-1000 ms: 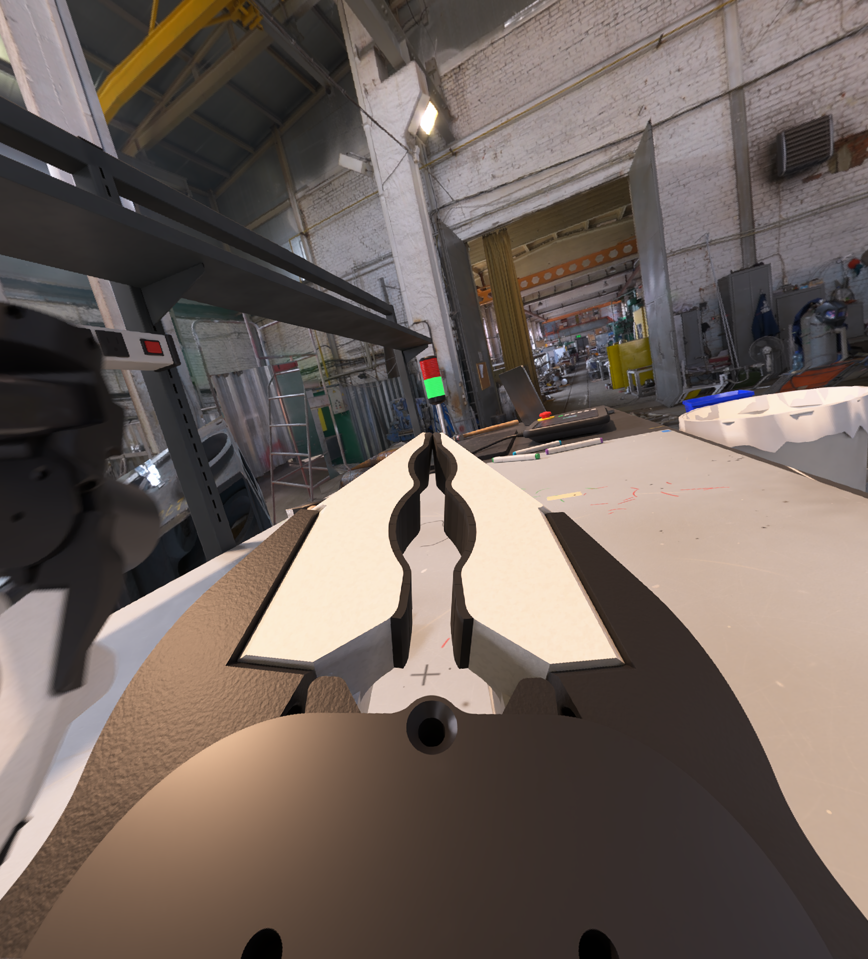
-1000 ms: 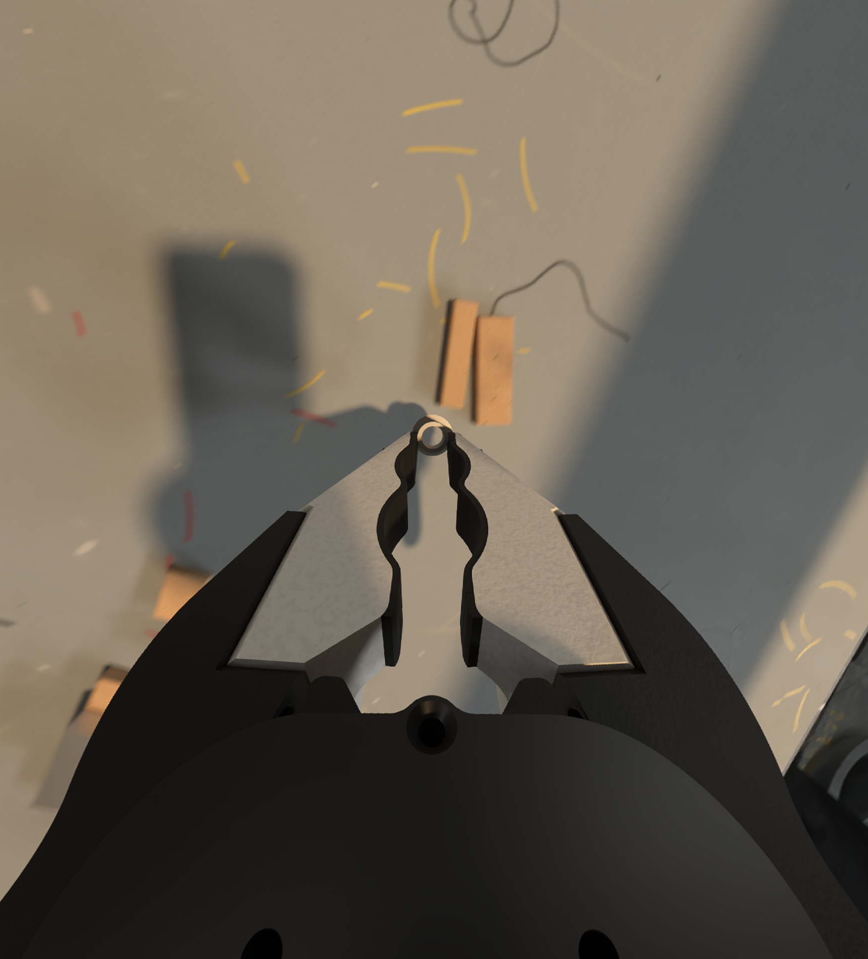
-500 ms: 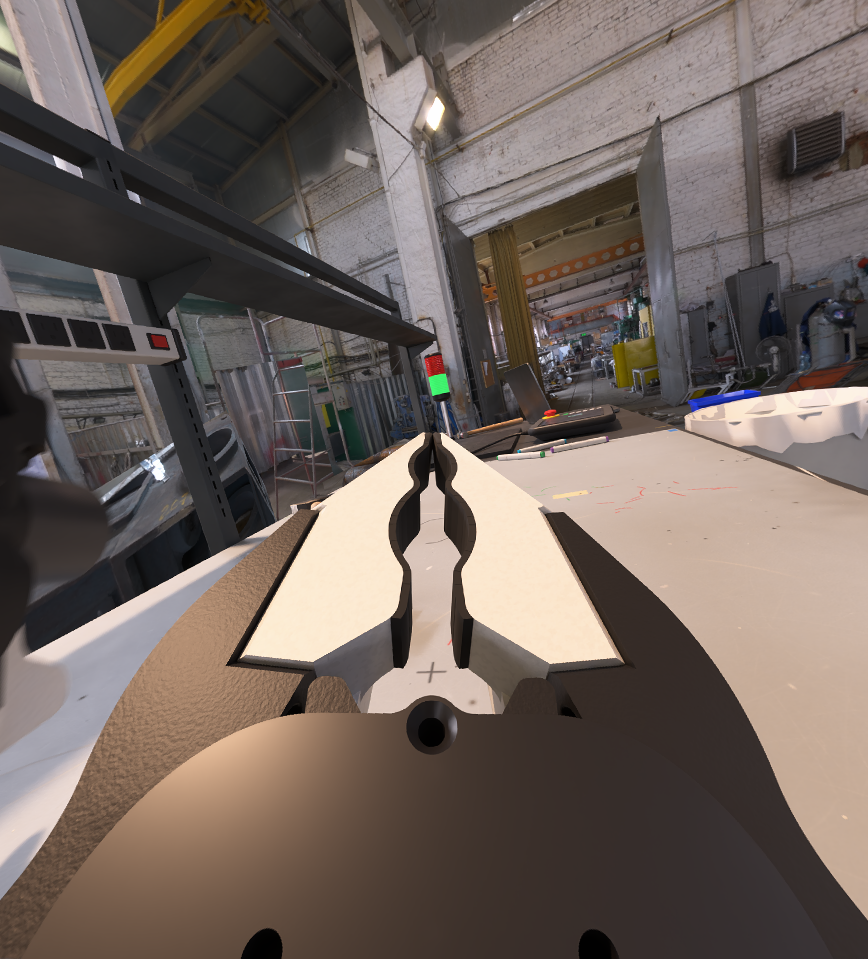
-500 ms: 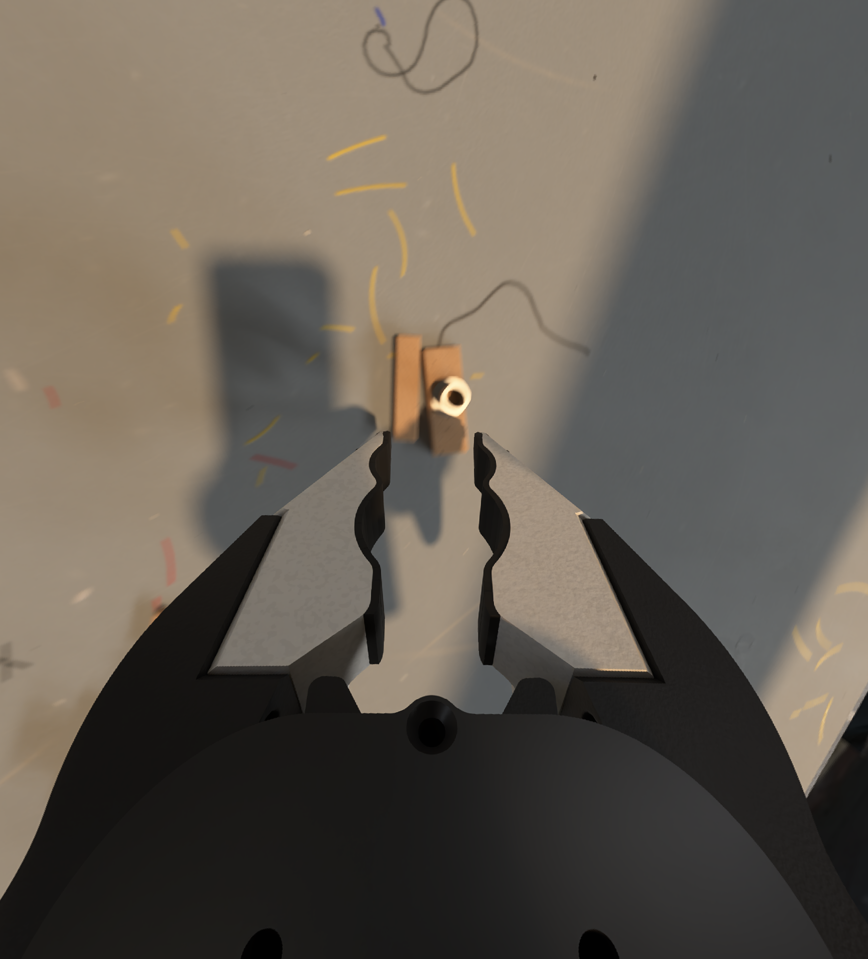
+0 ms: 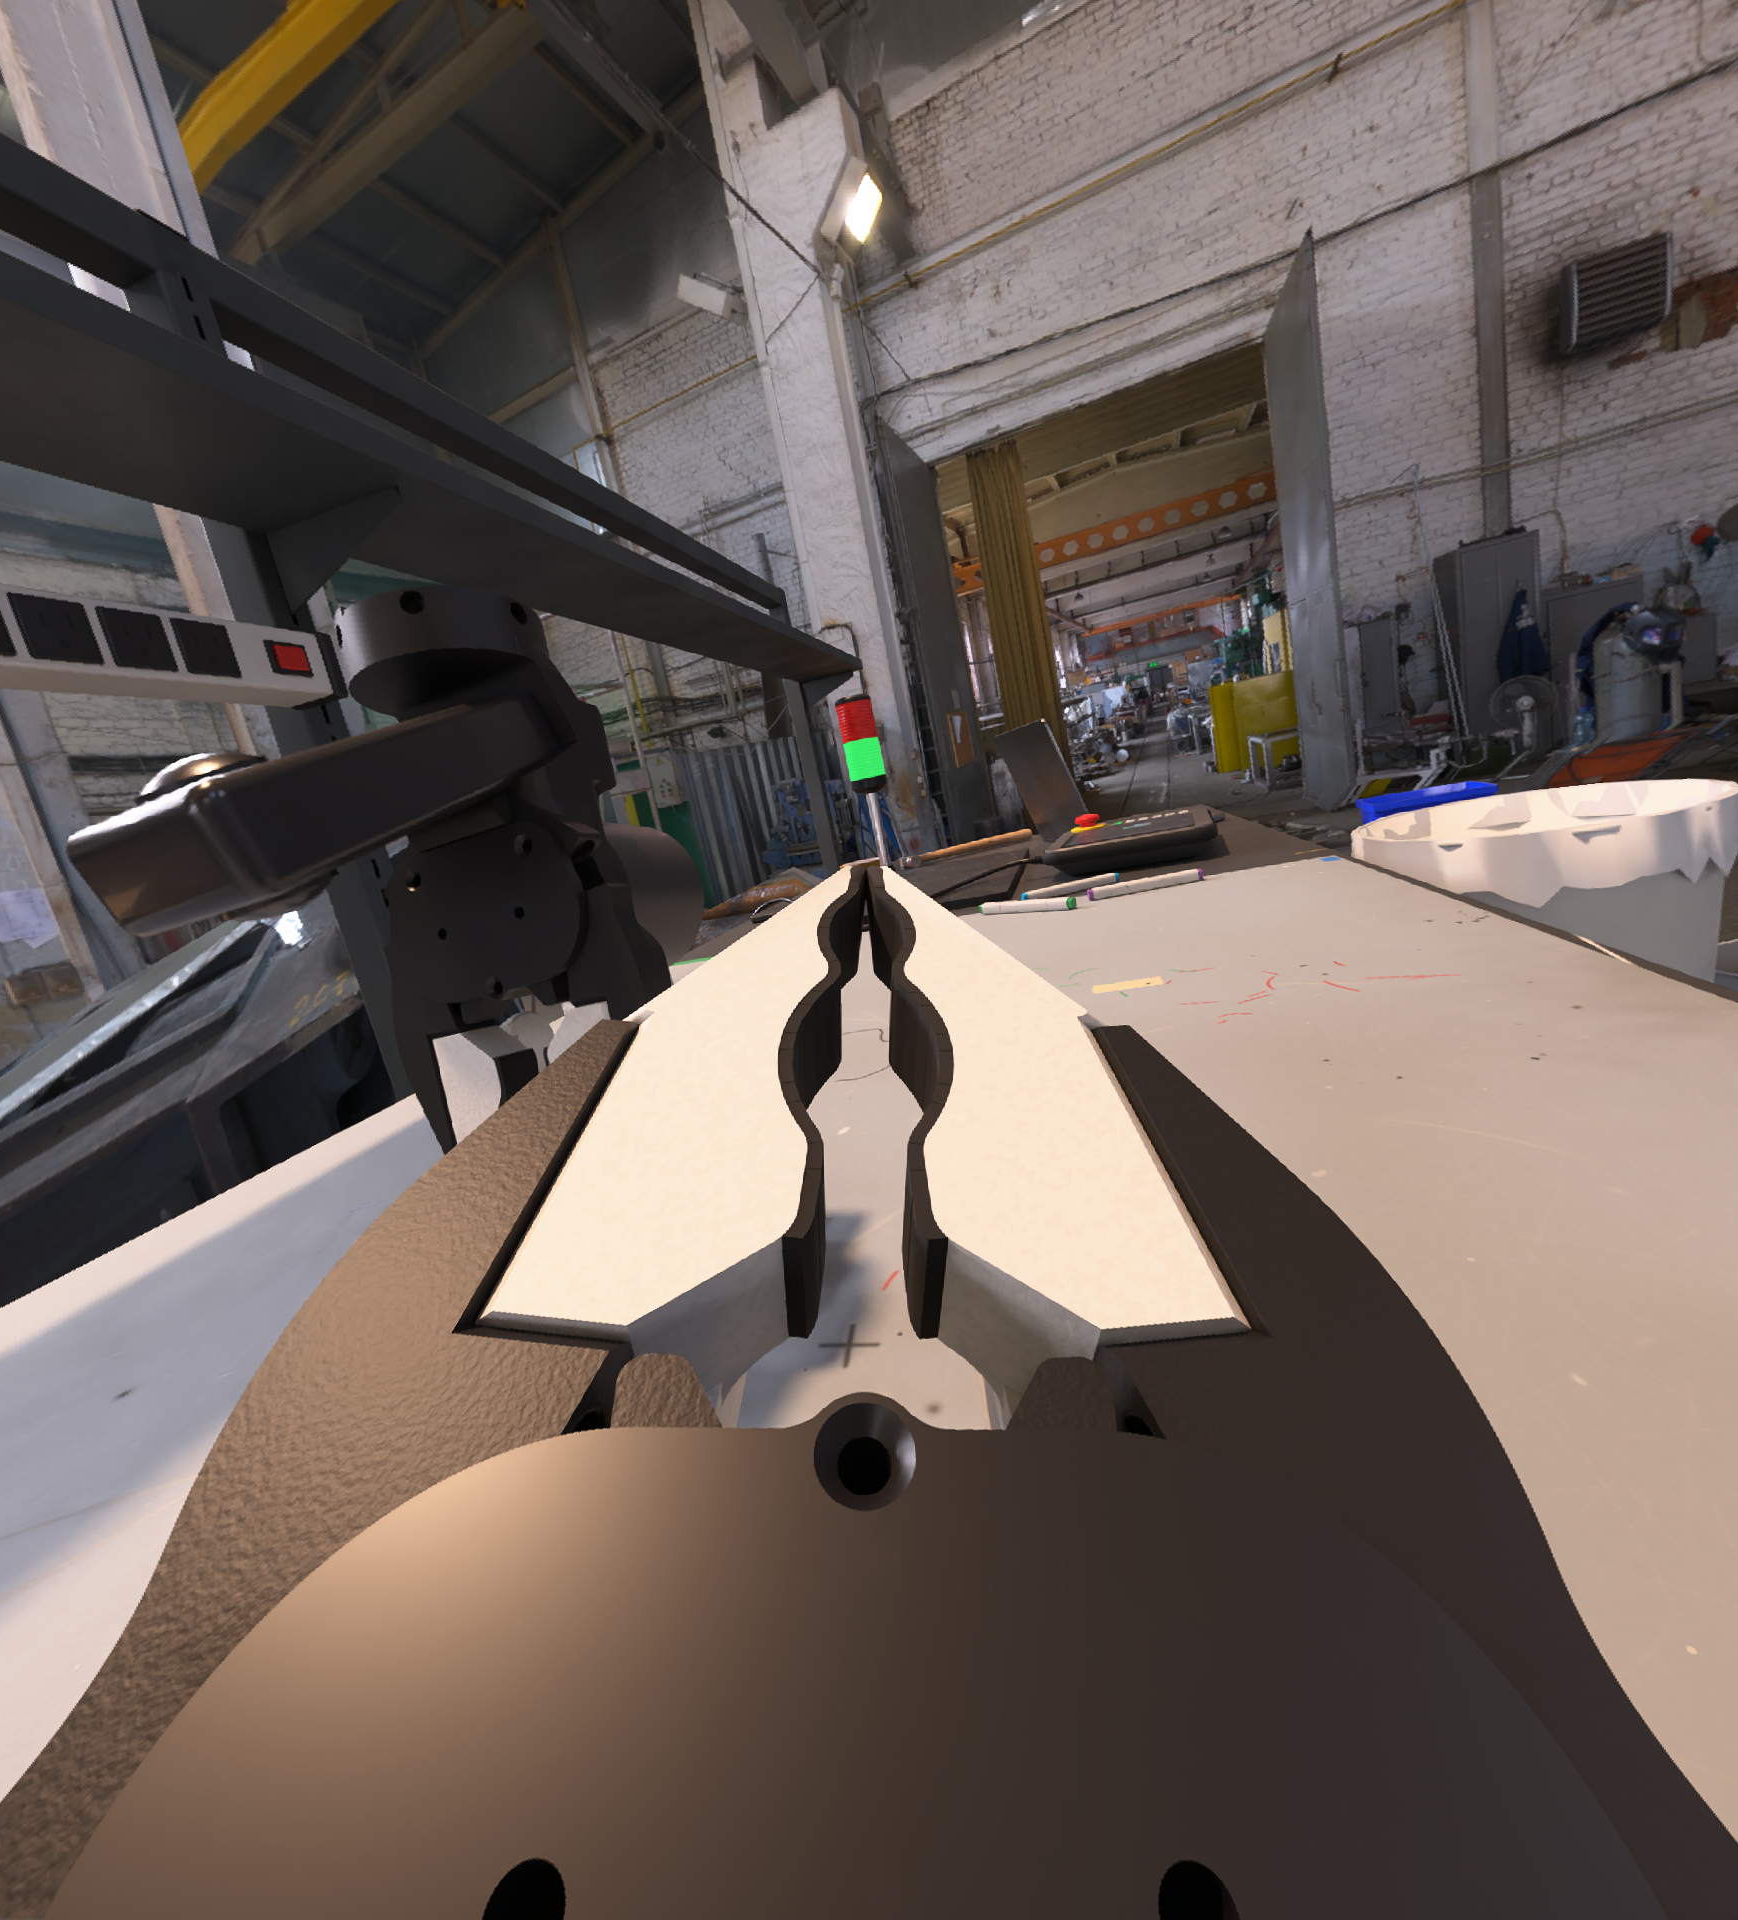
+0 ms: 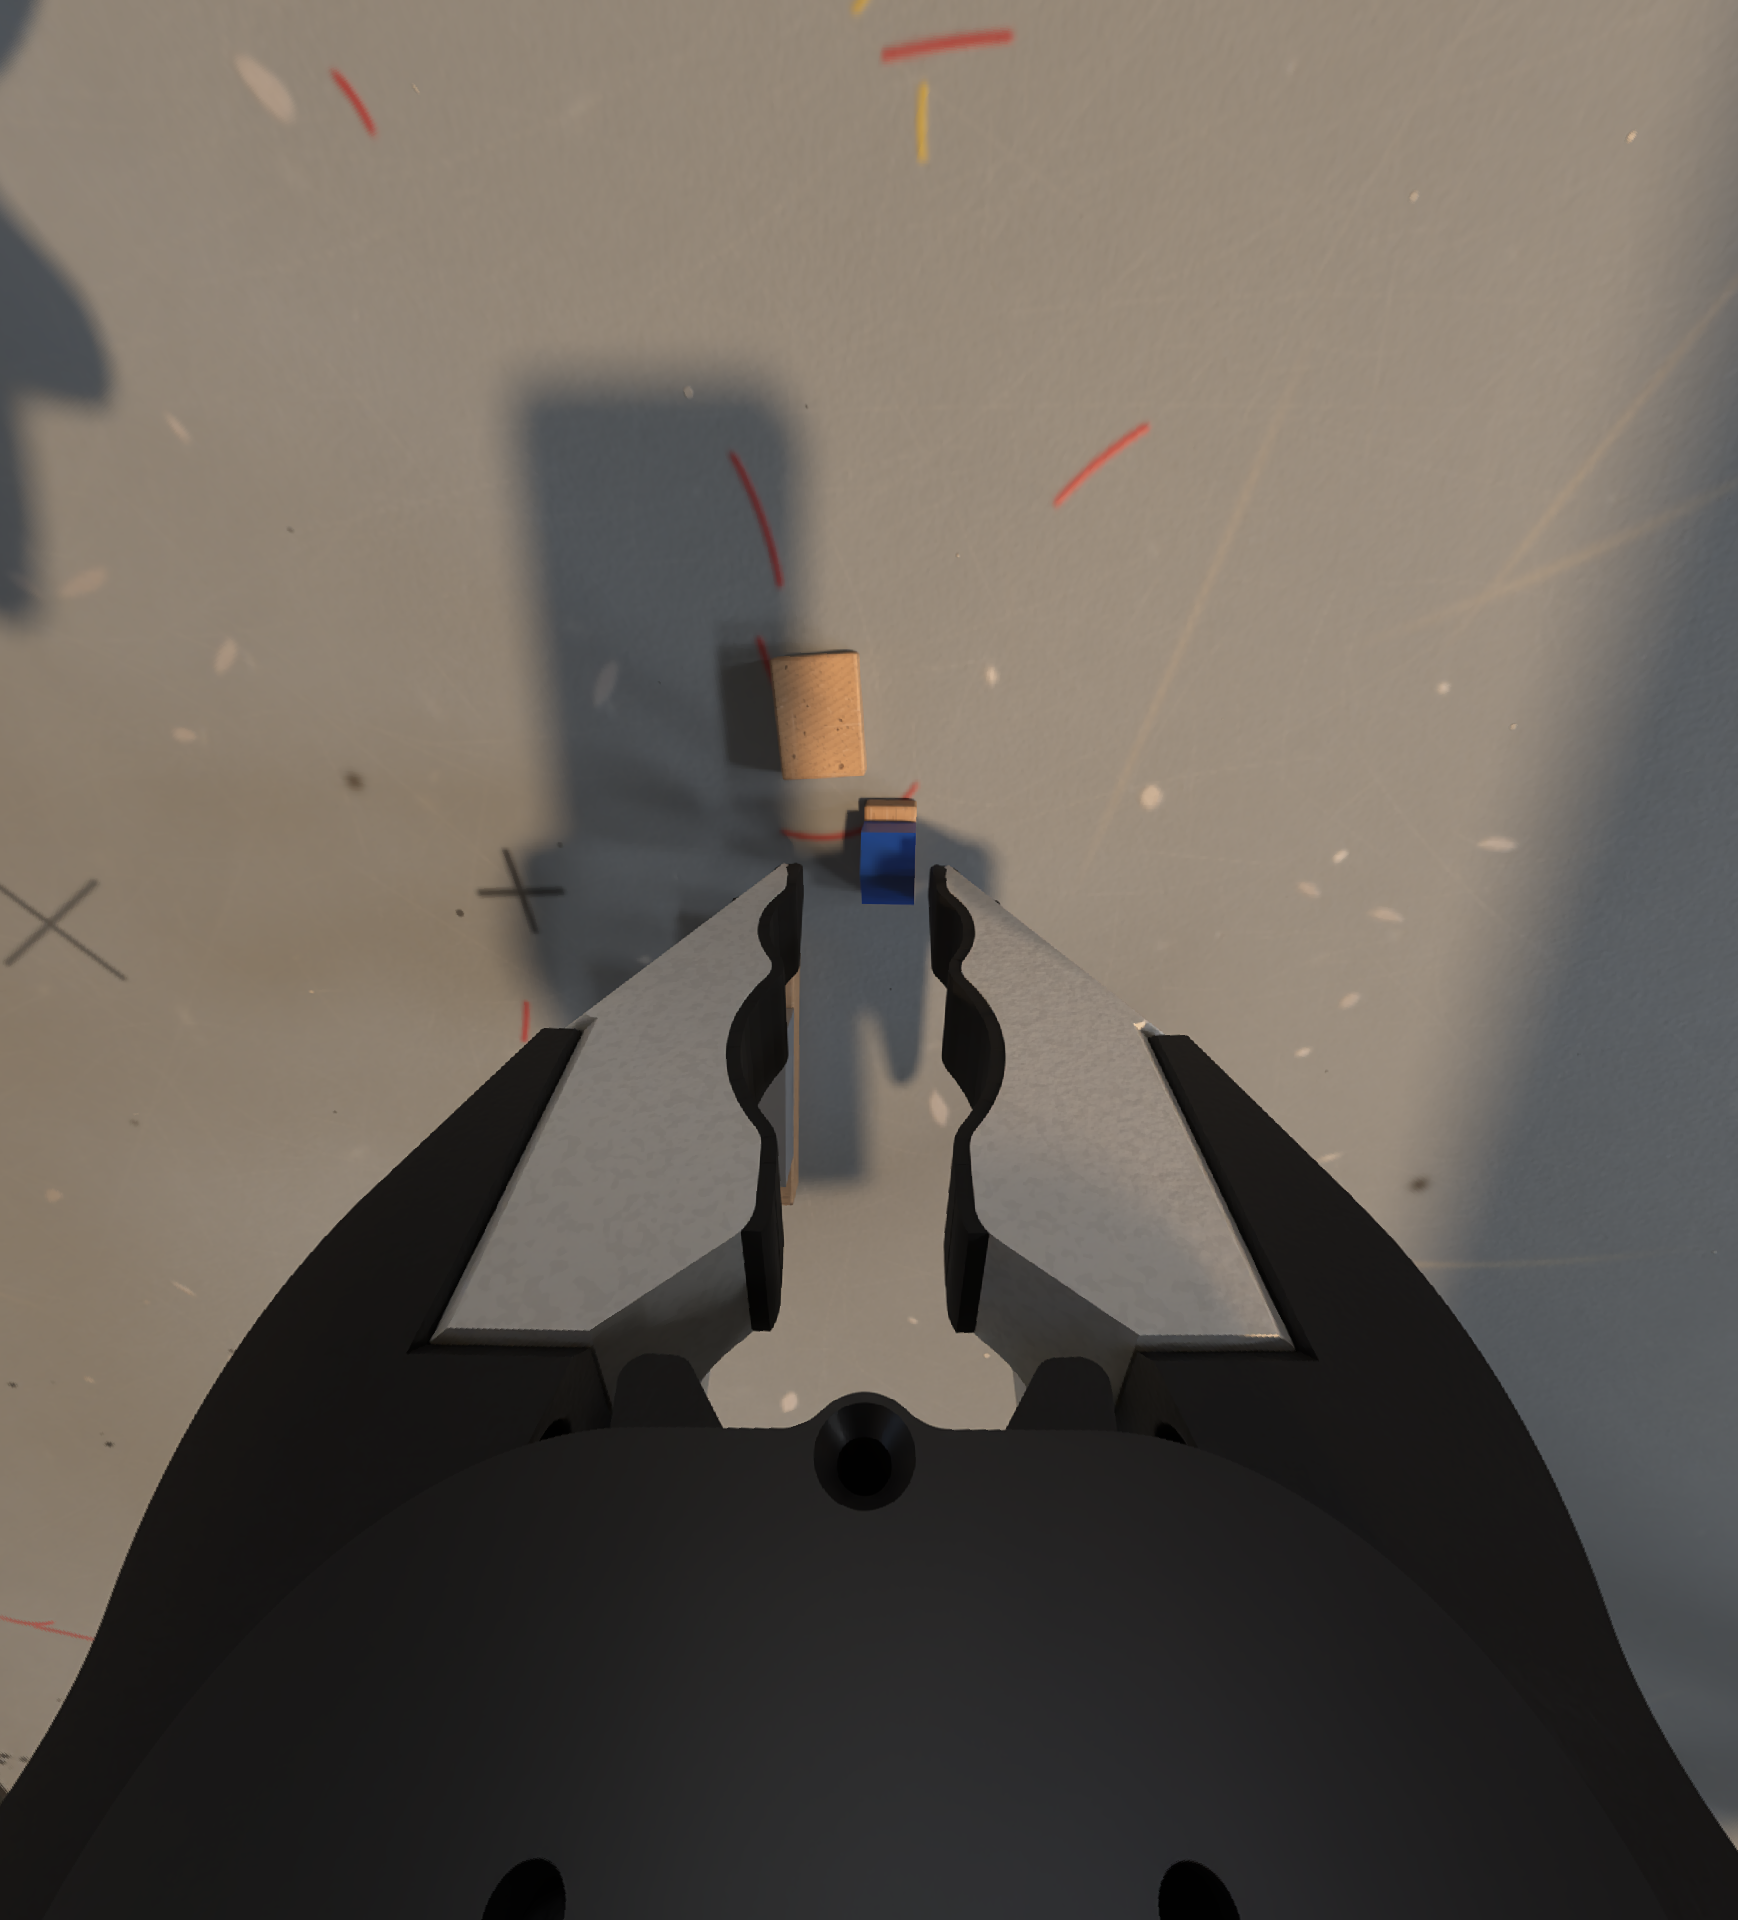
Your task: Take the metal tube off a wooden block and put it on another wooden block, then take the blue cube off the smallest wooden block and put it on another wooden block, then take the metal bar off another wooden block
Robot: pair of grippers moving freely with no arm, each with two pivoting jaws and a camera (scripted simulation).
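In the right wrist view I look straight down on the grey table [image 6: 1260, 520]. The blue cube [image 6: 887, 864] sits on the smallest wooden block [image 6: 890, 809]. My right gripper [image 6: 865, 878] is open and empty, above the cube, which lies just beyond the fingertips and between their lines. A larger bare wooden block [image 6: 818, 715] lies just beyond it. A thin pale wooden edge [image 6: 790, 1101] shows beside the left finger. The metal tube and bar are not in view. My left gripper [image 5: 865, 875] is shut and empty, low over the table [image 5: 1416, 1143]. The right gripper [image 5: 491, 883] shows to its left.
A white bucket [image 5: 1551, 862] stands at the table's right edge, with markers [image 5: 1093, 891] and a signal lamp [image 5: 860, 743] at the far end. A dark shelf with a power strip [image 5: 117, 649] runs along the left. Pen crosses [image 6: 49, 923] mark the tabletop.
My right gripper opened, leaving the metal tube upright on a wooden block, then moved away to above the blue cube. In the left wrist view it shifted forward into fuller view. My left gripper stayed put.
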